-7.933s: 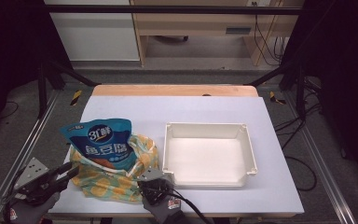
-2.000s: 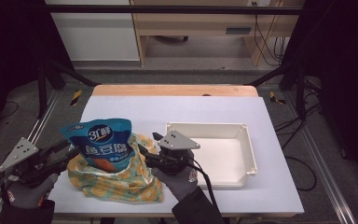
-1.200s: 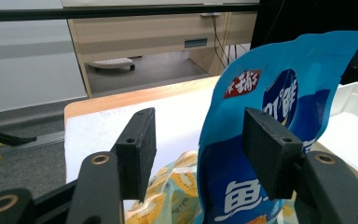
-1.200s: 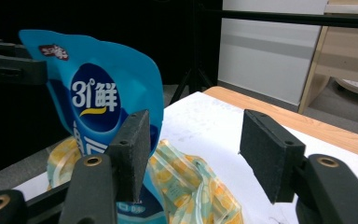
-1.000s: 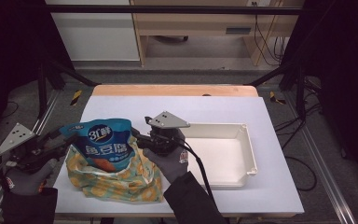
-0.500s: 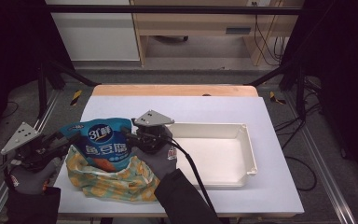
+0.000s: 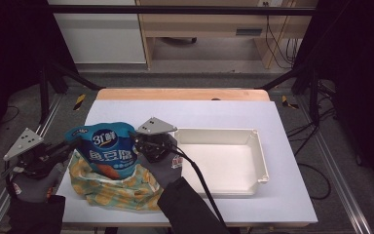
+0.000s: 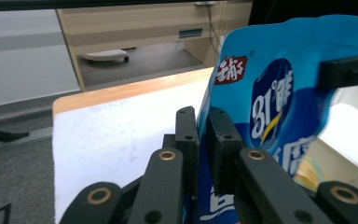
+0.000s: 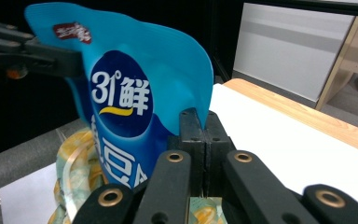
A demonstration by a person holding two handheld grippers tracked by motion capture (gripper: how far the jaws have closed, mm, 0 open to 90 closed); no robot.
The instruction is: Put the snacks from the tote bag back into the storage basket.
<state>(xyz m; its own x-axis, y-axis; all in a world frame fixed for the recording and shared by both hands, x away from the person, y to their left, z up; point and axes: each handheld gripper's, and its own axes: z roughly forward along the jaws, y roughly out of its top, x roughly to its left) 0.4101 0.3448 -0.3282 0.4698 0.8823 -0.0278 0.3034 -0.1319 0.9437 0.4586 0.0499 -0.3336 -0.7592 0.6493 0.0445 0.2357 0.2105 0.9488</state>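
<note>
Holding the blue pouch (image 7: 108, 148) by its two top corners, the person has it standing upright over the patterned cloth (image 7: 119, 187), so the gripping part of the job looks done. What remains, by my reading, is to carry the pouch across and set it down, most likely in the white tray (image 7: 255, 161) just to the right on the table (image 7: 214, 114); the tray holds nothing yet.

The left gripper (image 8: 203, 140) has its jaws closed narrow on the pouch's left edge, with the blue film pinched between them in the left gripper view. The right gripper (image 9: 205, 135) has its jaws pressed fully together at the pouch's right edge; in the right gripper view the film runs down behind the jaw tips, and it appears to be clamped there.

In the high view the pouch sits between the two grippers, its lower part touching or just above the cloth; I cannot tell which. The tray lies beside the right gripper, close to it but apart from the pouch.
</note>
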